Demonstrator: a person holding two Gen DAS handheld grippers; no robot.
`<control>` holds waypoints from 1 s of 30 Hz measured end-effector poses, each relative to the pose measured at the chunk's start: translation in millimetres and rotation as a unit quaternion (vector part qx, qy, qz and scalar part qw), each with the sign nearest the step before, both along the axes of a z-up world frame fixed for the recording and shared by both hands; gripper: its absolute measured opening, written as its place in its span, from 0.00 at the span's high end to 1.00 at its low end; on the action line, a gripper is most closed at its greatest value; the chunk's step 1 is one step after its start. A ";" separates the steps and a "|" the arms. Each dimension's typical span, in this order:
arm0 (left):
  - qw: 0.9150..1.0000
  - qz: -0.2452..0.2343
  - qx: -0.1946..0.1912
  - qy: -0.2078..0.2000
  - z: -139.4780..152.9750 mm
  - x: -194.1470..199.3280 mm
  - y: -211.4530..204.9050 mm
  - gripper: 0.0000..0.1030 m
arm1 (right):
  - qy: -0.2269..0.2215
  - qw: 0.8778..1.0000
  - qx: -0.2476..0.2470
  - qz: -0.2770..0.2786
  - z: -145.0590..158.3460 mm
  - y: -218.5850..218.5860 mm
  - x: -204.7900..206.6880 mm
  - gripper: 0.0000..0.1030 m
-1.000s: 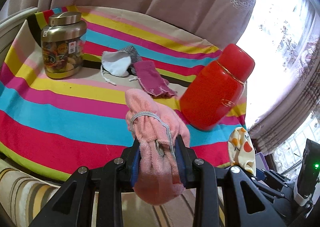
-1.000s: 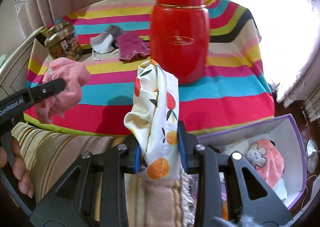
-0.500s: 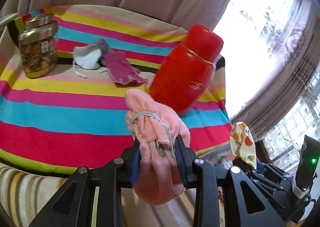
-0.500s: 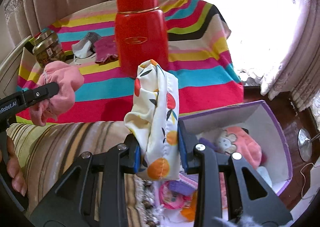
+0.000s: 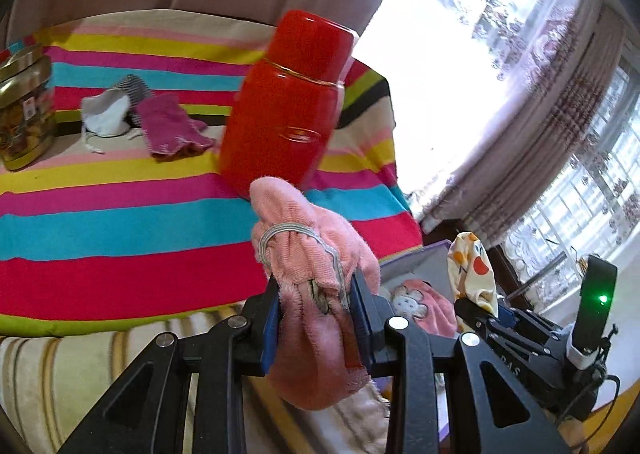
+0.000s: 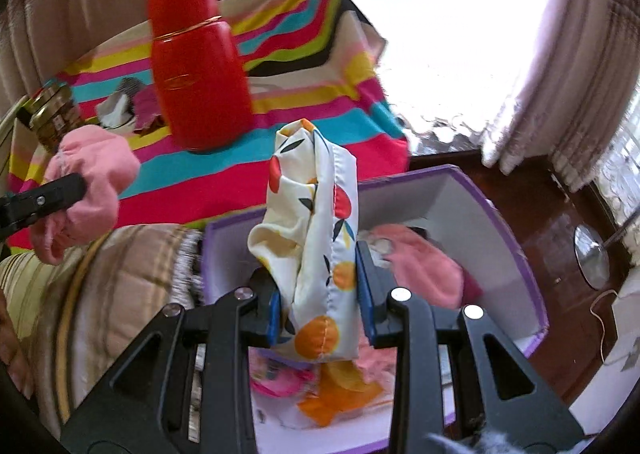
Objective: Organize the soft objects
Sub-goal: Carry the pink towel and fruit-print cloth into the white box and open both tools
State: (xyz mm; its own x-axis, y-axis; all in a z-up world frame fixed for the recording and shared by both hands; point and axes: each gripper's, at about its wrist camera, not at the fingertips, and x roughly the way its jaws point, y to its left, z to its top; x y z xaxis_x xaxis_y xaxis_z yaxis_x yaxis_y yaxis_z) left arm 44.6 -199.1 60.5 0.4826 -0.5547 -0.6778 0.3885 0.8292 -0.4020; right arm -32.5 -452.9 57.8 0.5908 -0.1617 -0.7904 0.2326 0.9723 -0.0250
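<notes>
Striped cloth (image 5: 120, 221) covers the worktop by a bright window. Left gripper (image 5: 316, 308) fingers pinch a limp pink towel bundle (image 5: 316, 254) mid-bunch; right gripper (image 6: 320, 306) fingers clamp a slick, light fruit-print pouch (image 6: 316, 238) above the purple box (image 6: 500, 221). Both look easily squashed.

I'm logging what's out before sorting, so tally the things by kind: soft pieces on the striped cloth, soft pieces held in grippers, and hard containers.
Soft pieces on the striped cloth: 2, the white fabric mask and magenta knit cloth
Soft pieces in grippers: 2, the pink terry cloth and fruit-print satin pouch
Hard containers: 2, the red plastic flask and gold-lidded glass jar
Total: 6
</notes>
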 end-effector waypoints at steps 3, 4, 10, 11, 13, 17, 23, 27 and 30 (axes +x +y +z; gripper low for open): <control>1.000 -0.017 0.002 -0.002 0.9 -5.7 -13.1 0.68 | 0.001 1.000 -0.005 -0.018 0.9 -16.6 -8.0 0.67; 1.000 -0.024 0.002 -0.001 1.0 -7.8 -18.4 0.68 | 0.002 1.000 -0.006 -0.024 1.0 -22.1 -10.8 0.66; 0.998 -0.061 0.006 0.003 1.0 -15.8 -45.4 0.68 | 0.007 0.998 -0.014 -0.057 0.4 -50.8 -21.4 0.66; 0.998 -0.065 0.006 0.003 1.5 -16.7 -48.8 0.68 | 0.007 0.998 -0.016 -0.061 0.9 -54.3 -22.6 0.66; 0.997 -0.076 0.008 0.004 1.6 -19.3 -57.1 0.68 | 0.006 0.997 -0.021 -0.069 2.9 -60.6 -24.7 0.65; 0.996 -0.094 0.011 0.003 2.2 -24.5 -70.9 0.68 | 0.002 0.996 -0.029 -0.082 7.1 -69.0 -27.0 0.65; 0.991 -0.132 0.004 -0.001 4.2 -34.9 -90.3 0.58 | -0.001 0.994 -0.047 -0.101 11.0 -79.9 -30.1 0.58; 0.989 -0.150 0.012 -0.004 3.6 -40.2 -99.4 0.47 | -0.001 0.993 -0.056 -0.106 11.6 -81.6 -30.6 0.43; 0.989 -0.150 0.016 -0.003 3.7 -40.1 -99.0 0.47 | -0.004 0.993 -0.059 -0.102 12.4 -79.8 -30.3 0.36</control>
